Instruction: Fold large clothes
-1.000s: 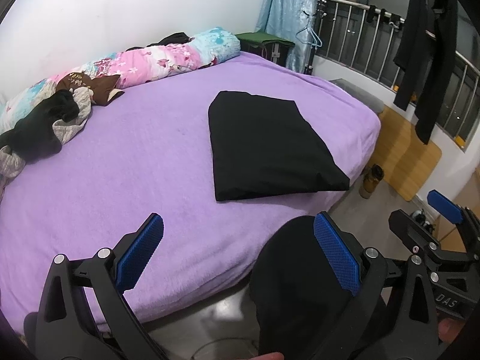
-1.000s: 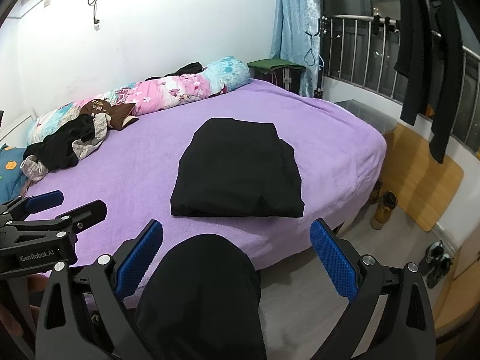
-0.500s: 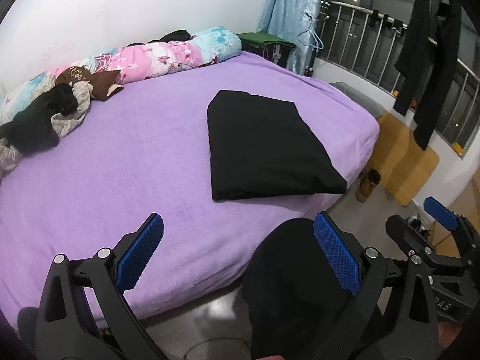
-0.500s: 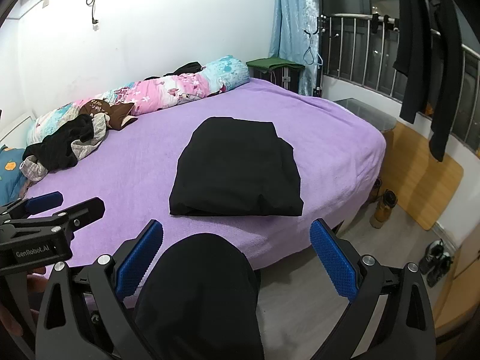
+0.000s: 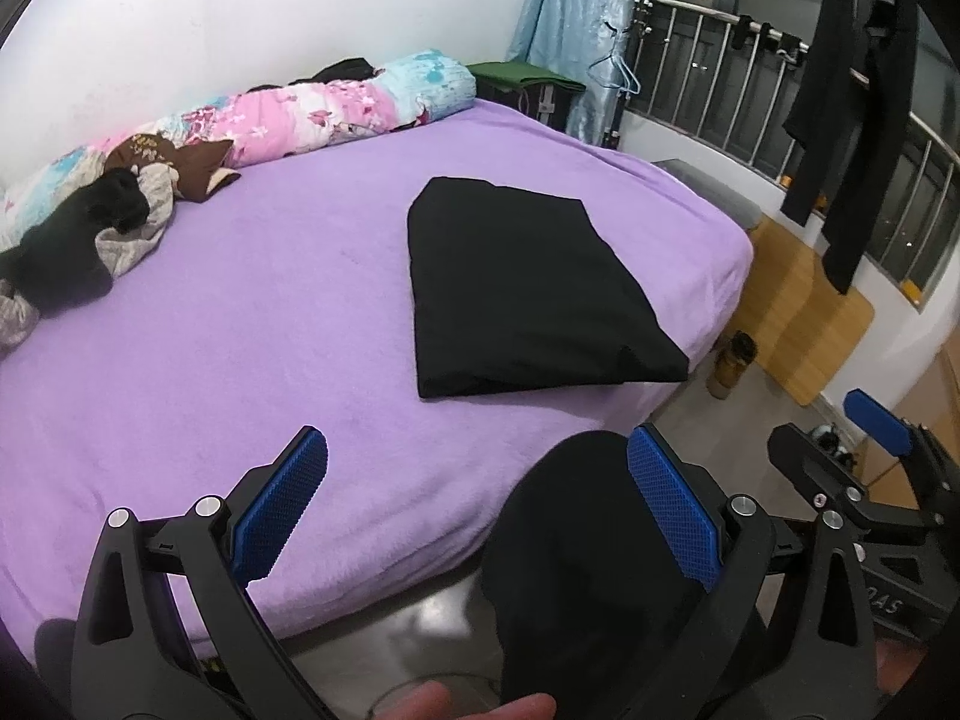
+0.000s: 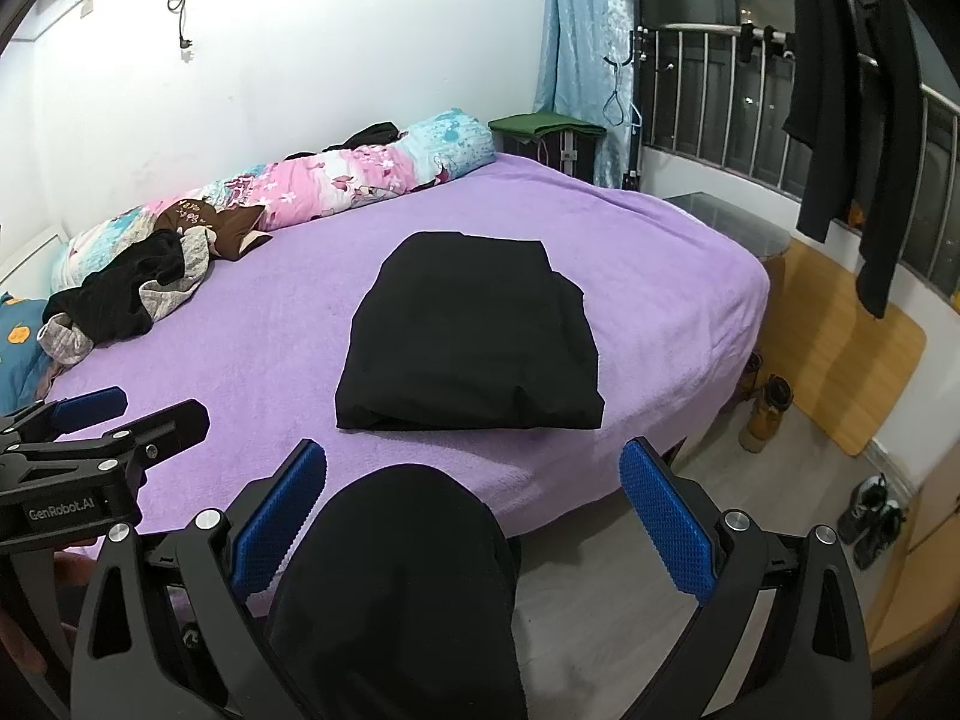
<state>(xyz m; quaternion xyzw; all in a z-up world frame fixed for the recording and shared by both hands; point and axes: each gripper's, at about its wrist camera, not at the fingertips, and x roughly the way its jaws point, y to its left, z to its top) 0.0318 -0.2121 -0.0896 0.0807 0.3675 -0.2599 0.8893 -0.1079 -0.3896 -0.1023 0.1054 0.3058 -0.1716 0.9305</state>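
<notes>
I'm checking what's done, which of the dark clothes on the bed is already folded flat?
The black garment in the middle of the purple bed, a neat flat rectangle. The other dark clothing lies crumpled in a heap near the floral bedding.

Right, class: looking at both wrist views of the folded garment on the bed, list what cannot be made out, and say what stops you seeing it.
- Folded black garment: its type and the layers inside, hidden in both views by its own top layer.
- Clothes pile: separate pieces too tangled to tell in either view.
- Person's leg: blocks the bed's near edge and the floor in the right wrist view.
- Right gripper: cut off by the frame edge in the left wrist view.
</notes>
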